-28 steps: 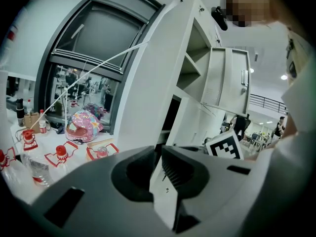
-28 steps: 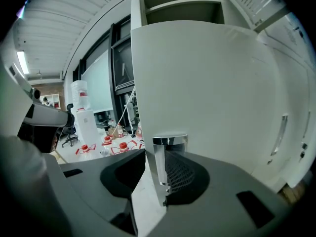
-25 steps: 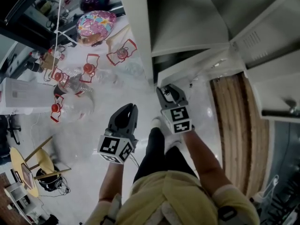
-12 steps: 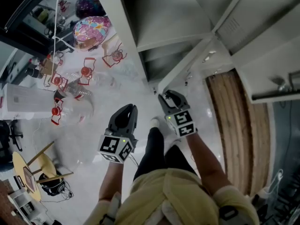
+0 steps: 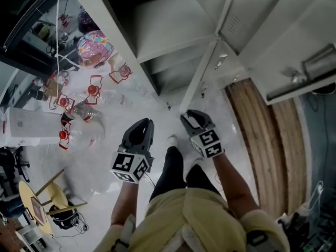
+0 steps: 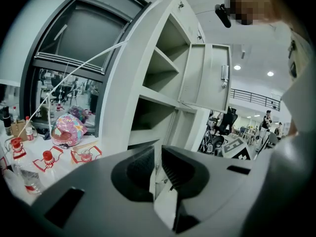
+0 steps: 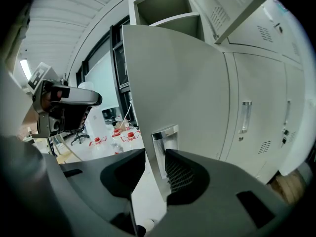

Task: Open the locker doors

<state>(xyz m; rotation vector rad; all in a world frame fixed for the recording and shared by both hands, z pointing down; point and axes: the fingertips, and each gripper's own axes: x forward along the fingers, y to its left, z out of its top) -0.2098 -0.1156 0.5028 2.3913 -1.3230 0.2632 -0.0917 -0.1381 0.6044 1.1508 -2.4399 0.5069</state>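
Grey lockers (image 5: 168,25) fill the top of the head view, with open shelves showing. My right gripper (image 5: 190,115) (image 7: 155,169) is shut on the free edge of a lower locker door (image 5: 202,80) (image 7: 177,83), at its metal handle (image 7: 165,135), which sits between the jaws. That door stands swung out from the cabinet. An upper door (image 5: 247,14) (image 6: 212,75) also hangs open. My left gripper (image 5: 143,124) (image 6: 158,164) is shut with nothing in it, held apart from the lockers, to the left of the right gripper.
Clear bottles with red handles (image 5: 79,101) and a colourful round object (image 5: 94,45) (image 6: 68,130) lie on the white floor to the left. Closed locker doors (image 7: 256,107) stand right of the open one. A wooden floor strip (image 5: 268,140) runs on the right. The person's shoe (image 5: 172,139) is below the grippers.
The lower door has swung further out with my right gripper on it, and the gripper has drifted slightly right. The head view has tilted. My left gripper has stayed in place.
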